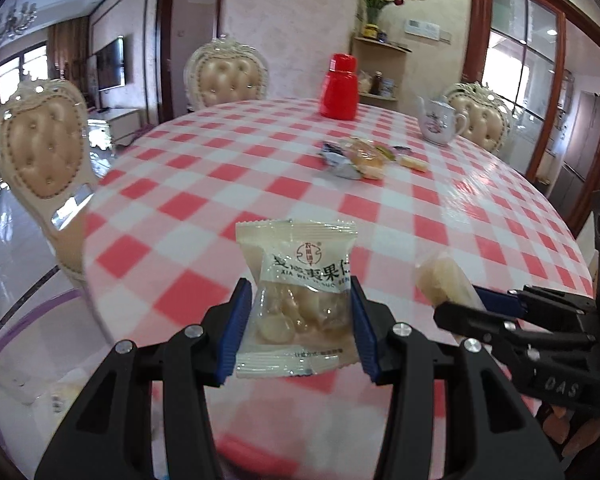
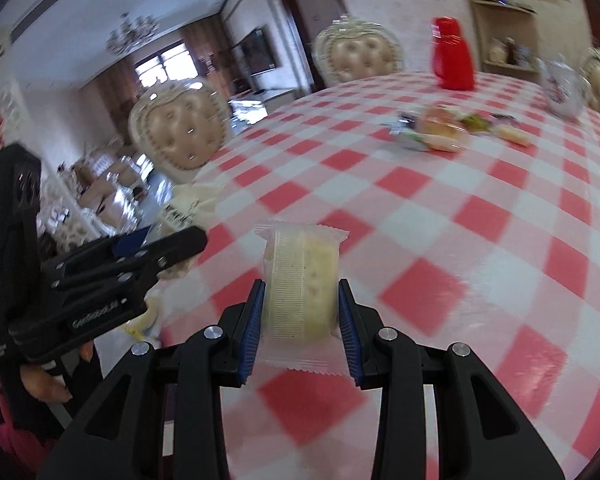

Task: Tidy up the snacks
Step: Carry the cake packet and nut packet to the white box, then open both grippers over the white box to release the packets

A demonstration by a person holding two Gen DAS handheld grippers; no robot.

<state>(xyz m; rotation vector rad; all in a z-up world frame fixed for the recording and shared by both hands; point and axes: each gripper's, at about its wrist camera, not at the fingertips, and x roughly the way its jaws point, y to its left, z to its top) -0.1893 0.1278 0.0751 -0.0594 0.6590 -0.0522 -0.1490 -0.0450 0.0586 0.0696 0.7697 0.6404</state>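
Left gripper [image 1: 298,322] fingers clamp a nut packet [image 1: 300,284]; right gripper [image 2: 300,330] fingers clamp a wrapped pastry [image 2: 300,284], both above the checked bench [image 1: 260,184]. Best carried level, grips firm, toward the snack pile [image 1: 364,154].

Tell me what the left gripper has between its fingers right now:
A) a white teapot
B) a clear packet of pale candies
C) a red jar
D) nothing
B: the left gripper is clamped on a clear packet of pale candies above the checked tablecloth, while the red jar and teapot stand far back on the table.
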